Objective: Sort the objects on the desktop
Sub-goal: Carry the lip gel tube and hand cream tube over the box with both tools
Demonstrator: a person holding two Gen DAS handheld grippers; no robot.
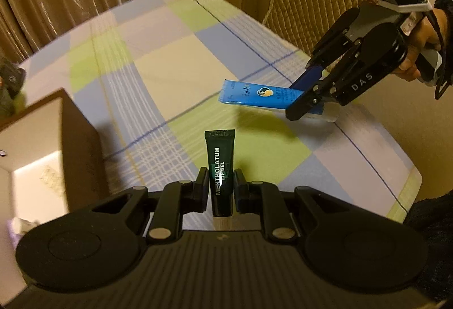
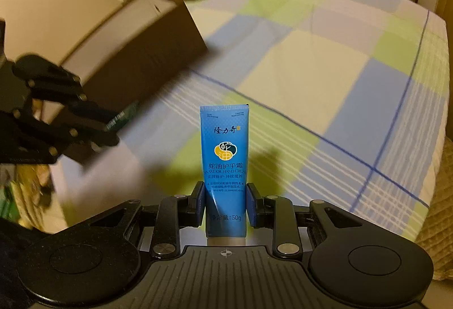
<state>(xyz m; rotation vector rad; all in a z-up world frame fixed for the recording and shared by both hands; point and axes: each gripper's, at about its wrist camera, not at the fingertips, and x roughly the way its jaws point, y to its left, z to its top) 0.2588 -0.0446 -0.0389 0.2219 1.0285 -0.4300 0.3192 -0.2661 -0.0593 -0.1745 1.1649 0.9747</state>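
Green lip-gel tube (image 1: 221, 173), blue hand-cream tube (image 2: 225, 164), both claw-held

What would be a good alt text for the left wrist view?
The left tool grips a dark green lip gel tube above a checked cloth. At right, the right tool holds a blue tube; a brown box stands left.

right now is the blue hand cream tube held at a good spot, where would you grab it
Yes. The right gripper clamps the blue hand cream tube on its flat faces low down, near the cap end, crimped end pointing forward. That fuller part resists squashing; approaching from the cap end suits it.
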